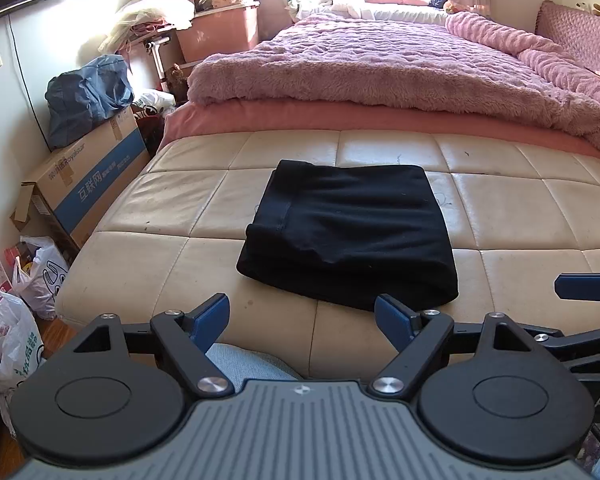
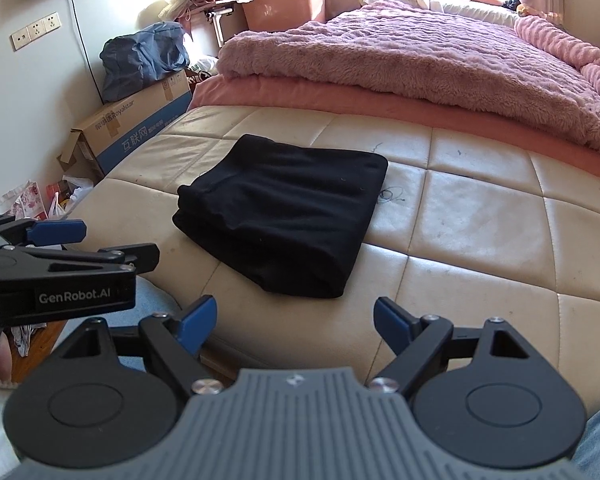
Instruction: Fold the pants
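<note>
The black pants (image 1: 348,232) lie folded into a compact rectangle on the cream tufted bench (image 1: 160,264); they also show in the right wrist view (image 2: 284,212). My left gripper (image 1: 302,318) is open and empty, held back from the pants' near edge over the bench front. My right gripper (image 2: 294,320) is open and empty, also short of the pants' near edge. The left gripper shows from the side in the right wrist view (image 2: 56,232). A blue fingertip (image 1: 584,282) of the right gripper shows at the right edge of the left wrist view.
A bed with a pink fluffy blanket (image 1: 400,64) lies behind the bench. A cardboard box (image 1: 88,188) with a blue bag (image 1: 86,96) on it stands at the left. Plastic bags (image 1: 8,312) sit on the floor. My jeans-clad knee (image 1: 244,364) is below the gripper.
</note>
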`<state>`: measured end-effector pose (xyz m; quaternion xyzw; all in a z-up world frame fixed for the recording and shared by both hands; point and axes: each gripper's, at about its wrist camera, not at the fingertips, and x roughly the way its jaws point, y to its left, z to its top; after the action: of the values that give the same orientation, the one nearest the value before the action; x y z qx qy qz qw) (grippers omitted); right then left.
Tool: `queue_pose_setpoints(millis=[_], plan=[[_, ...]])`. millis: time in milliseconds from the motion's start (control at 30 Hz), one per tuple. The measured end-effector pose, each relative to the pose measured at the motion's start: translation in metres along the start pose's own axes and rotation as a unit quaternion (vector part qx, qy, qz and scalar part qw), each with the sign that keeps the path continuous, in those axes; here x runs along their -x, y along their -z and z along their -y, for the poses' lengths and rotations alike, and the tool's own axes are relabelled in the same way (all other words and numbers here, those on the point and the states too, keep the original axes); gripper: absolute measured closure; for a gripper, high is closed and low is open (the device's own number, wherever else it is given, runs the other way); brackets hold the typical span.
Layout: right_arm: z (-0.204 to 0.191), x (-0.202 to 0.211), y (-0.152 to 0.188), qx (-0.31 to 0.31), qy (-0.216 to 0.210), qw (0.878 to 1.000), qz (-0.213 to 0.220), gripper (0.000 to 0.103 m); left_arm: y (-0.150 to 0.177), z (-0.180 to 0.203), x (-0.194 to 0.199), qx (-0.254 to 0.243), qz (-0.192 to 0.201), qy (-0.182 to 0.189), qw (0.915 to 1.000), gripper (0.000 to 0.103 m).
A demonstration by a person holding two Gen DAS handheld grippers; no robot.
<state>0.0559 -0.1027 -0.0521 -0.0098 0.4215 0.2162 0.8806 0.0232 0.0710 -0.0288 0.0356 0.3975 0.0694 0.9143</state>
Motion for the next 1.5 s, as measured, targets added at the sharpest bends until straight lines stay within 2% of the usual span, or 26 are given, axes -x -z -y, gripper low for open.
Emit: queue_pose_setpoints(millis=[1500], plan=[[0.0003, -0.0016, 0.0017, -0.002, 0.004, 1.000, -0.001, 0.021, 0.0032, -0.0005, 0.0001, 0.004, -0.002, -0.002, 1.0000, 0.007]])
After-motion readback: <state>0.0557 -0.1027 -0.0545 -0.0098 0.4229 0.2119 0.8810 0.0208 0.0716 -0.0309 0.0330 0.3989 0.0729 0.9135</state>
